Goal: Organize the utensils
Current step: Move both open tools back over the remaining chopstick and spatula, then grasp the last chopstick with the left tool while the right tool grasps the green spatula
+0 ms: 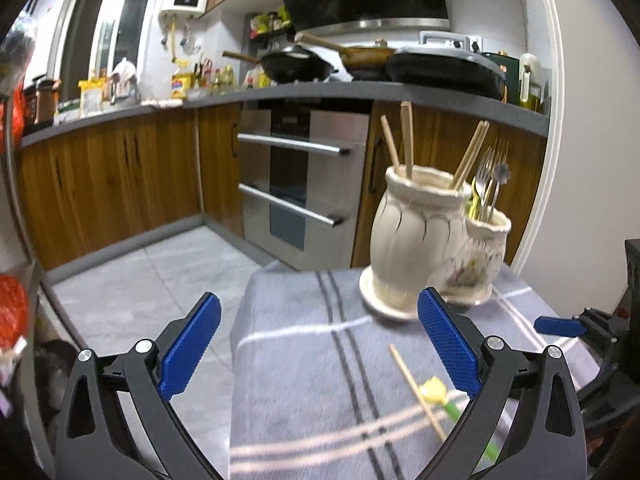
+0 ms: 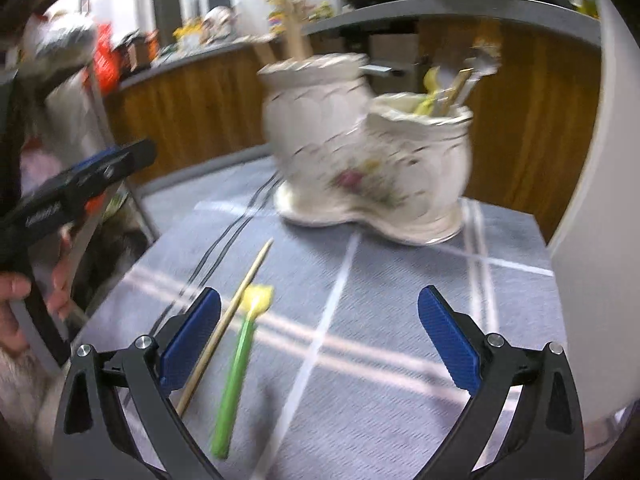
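A cream ceramic double holder stands at the far side of the grey striped cloth. Its taller pot [image 1: 416,232] [image 2: 316,120] has several wooden chopsticks [image 1: 407,140], its smaller pot [image 1: 486,256] [image 2: 420,160] has forks [image 1: 486,176]. One loose chopstick [image 1: 418,392] [image 2: 228,320] lies on the cloth, and beside it a green utensil with a yellow tulip-shaped end [image 1: 434,390] [image 2: 240,364]. My left gripper [image 1: 320,344] is open and empty, just short of them. My right gripper [image 2: 320,340] is open and empty, the two utensils by its left finger.
The table's cloth [image 1: 304,380] [image 2: 380,292] ends at its left edge over a tiled floor [image 1: 160,280]. Wooden cabinets and a steel oven [image 1: 300,184] stand behind. A white wall [image 2: 592,200] is close on the right. A hand [image 2: 16,300] holds the other gripper at left.
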Demonstrator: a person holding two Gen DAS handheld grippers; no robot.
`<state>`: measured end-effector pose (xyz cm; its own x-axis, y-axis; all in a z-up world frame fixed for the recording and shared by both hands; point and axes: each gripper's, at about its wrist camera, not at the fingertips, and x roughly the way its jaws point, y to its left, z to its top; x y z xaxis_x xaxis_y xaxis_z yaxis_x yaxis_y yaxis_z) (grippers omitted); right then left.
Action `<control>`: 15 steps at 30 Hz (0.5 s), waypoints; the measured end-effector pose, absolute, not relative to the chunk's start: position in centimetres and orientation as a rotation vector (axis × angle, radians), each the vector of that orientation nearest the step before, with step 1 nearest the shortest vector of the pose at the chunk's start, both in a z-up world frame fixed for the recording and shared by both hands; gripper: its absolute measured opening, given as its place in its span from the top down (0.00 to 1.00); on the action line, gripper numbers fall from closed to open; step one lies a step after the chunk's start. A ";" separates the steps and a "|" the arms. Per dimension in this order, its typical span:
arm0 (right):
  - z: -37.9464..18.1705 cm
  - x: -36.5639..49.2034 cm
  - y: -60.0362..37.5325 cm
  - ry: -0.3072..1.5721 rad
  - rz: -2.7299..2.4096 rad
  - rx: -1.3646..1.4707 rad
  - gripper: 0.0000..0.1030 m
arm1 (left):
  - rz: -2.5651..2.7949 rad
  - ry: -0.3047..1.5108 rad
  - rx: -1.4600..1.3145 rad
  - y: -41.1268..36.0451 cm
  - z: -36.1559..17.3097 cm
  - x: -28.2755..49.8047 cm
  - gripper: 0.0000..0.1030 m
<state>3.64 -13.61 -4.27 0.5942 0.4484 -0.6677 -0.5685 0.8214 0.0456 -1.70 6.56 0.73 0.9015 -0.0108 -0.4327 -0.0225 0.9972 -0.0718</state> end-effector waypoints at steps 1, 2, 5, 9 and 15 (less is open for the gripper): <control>-4.5 3.4 -13.1 0.731 0.605 -0.201 0.05 | 0.001 0.461 -0.086 6.8 0.4 -1.9 0.05; -4.7 3.2 -12.7 0.738 0.615 -0.225 0.06 | -0.005 0.472 -0.090 6.8 0.2 -2.0 0.05; -5.9 2.6 -11.3 0.764 0.625 -0.312 0.10 | -0.003 0.495 -0.074 6.9 -0.4 -2.2 0.05; -6.9 2.5 -10.7 0.809 0.634 -0.339 0.39 | -0.002 0.519 -0.048 6.6 -1.0 -2.3 0.05; -7.2 2.4 -10.4 0.822 0.686 -0.315 0.78 | -0.035 0.567 -0.007 5.3 -1.7 -1.9 0.05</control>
